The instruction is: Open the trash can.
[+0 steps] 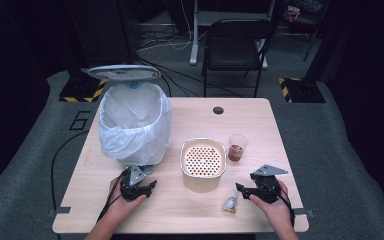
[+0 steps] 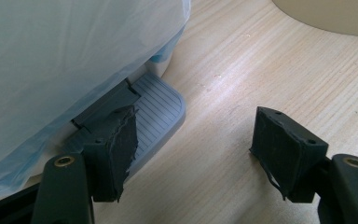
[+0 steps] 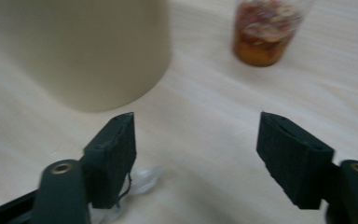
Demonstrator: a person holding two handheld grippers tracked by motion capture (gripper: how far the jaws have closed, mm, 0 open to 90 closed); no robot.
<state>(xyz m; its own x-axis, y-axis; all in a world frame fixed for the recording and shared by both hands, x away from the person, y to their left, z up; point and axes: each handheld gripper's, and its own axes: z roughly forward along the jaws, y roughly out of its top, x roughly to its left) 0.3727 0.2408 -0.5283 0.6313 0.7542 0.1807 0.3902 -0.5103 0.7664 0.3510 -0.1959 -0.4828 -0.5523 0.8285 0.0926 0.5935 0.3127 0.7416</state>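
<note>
Wrapper, small and crumpled, lies on the desk just in front of the cream strainer pot, toward its right. My right gripper hovers just right of that wrapper, jaws spread, nothing between them; in my right gripper view the wrapper peeks out under one jaw. My left gripper sits left of the pot, jaws spread too, by the bin's grey pedal. A cup stands right of the pot.
</note>
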